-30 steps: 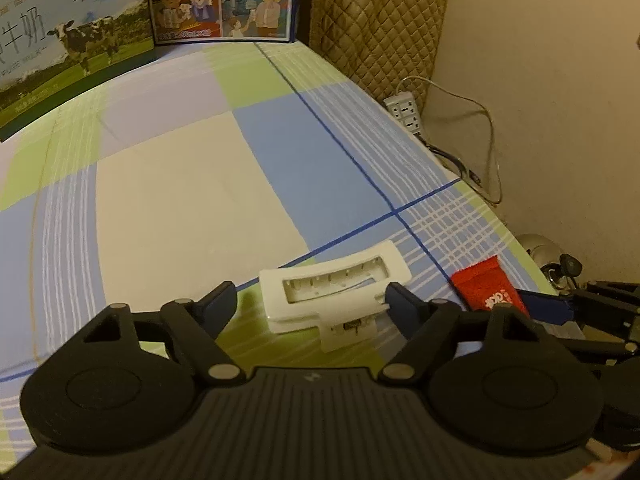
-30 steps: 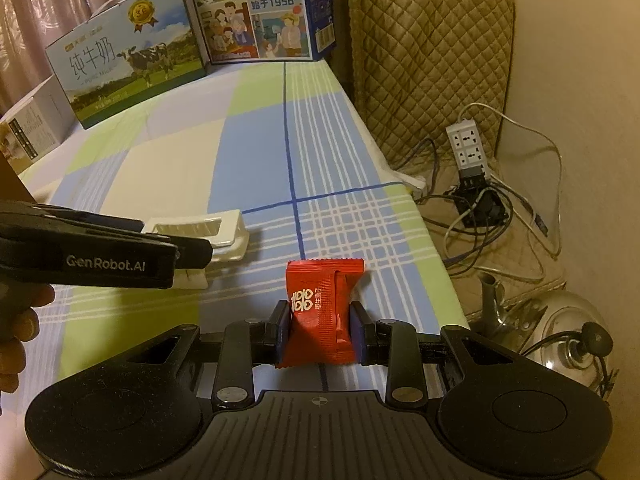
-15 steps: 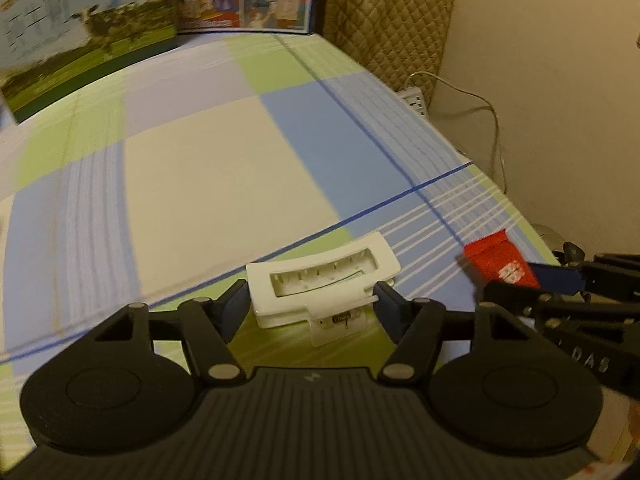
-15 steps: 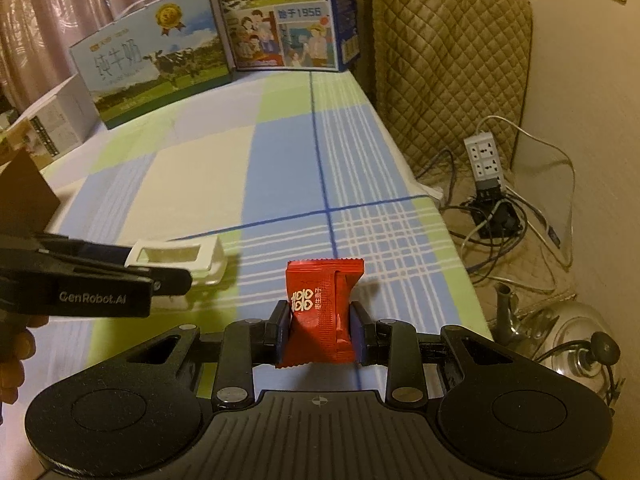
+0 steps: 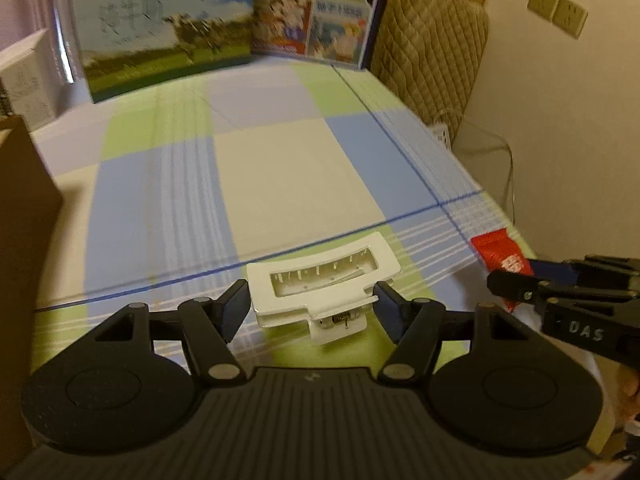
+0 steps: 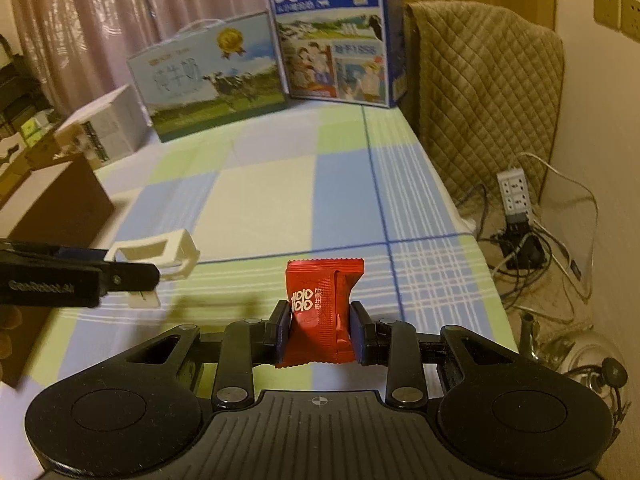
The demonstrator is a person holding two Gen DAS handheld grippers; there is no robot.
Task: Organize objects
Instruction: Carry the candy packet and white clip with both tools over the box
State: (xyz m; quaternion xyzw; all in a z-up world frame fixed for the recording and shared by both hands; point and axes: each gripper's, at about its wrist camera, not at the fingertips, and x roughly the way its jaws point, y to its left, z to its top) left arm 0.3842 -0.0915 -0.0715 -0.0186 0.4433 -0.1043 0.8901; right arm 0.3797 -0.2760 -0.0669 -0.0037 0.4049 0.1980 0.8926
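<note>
A white hair clip [image 5: 320, 292] sits between the pads of my left gripper [image 5: 312, 312], which is shut on it and holds it just above the checked tablecloth [image 5: 288, 176]. From the right wrist view, the same clip [image 6: 156, 252] hangs at the tip of the left gripper [image 6: 150, 274] at the left. My right gripper [image 6: 320, 328] is shut on a red candy packet [image 6: 322, 316], held upright above the cloth. In the left wrist view that packet [image 5: 500, 254] shows at the far right in the right gripper [image 5: 532, 280].
A brown box [image 6: 60, 208] stands at the left table edge, a white box [image 6: 104, 128] behind it. Two milk cartons [image 6: 208, 76] [image 6: 336, 36] line the far edge. A quilted chair back [image 6: 480, 80], power strip [image 6: 516, 192] and kettle [image 6: 580, 356] are off to the right.
The left jaws closed on the white clip and lifted it off the cloth. Both grippers rose and drew back, so more of the boxes shows. The red packet stays gripped.
</note>
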